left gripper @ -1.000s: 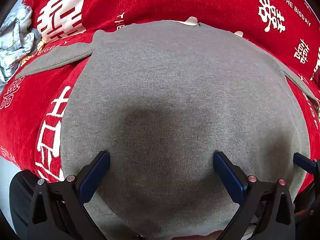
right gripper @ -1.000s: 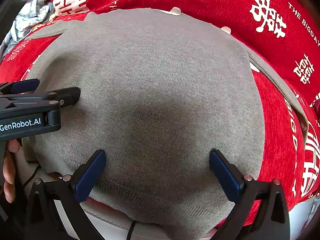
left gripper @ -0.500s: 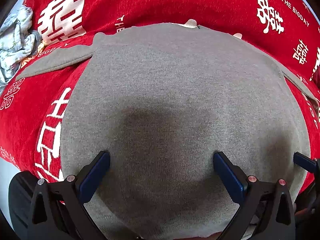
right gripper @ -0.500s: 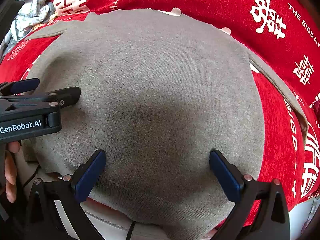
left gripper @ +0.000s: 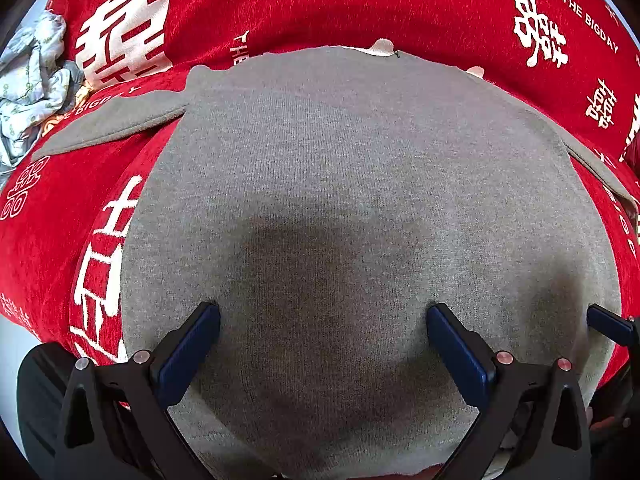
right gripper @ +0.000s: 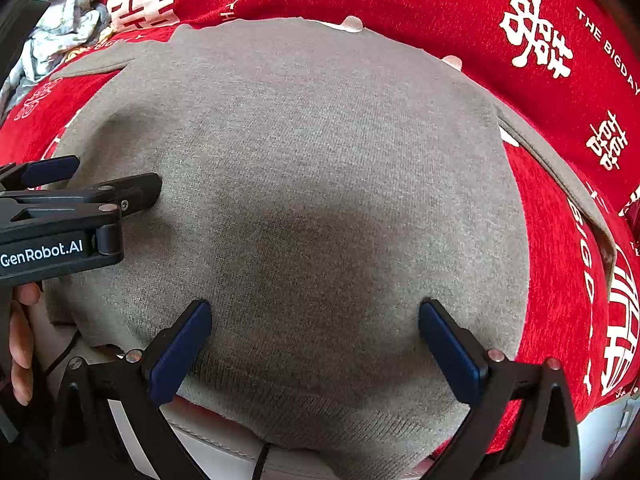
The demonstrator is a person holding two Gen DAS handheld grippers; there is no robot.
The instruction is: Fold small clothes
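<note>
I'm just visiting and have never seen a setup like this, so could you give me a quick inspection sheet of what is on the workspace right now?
Surface: red cloth with white lettering, covering the work area.
Job's things: grey knit garment spread flat, sleeves out to both sides.
Clutter: crumpled pale patterned fabric at the far left.
Grippers: left gripper and right gripper, jaws wide open over the garment's near part, holding nothing.
Cables: thin dark cable by the near edge, right wrist view.
Surroundings: a hand on the left tool's handle; otherwise nothing seen.
</note>
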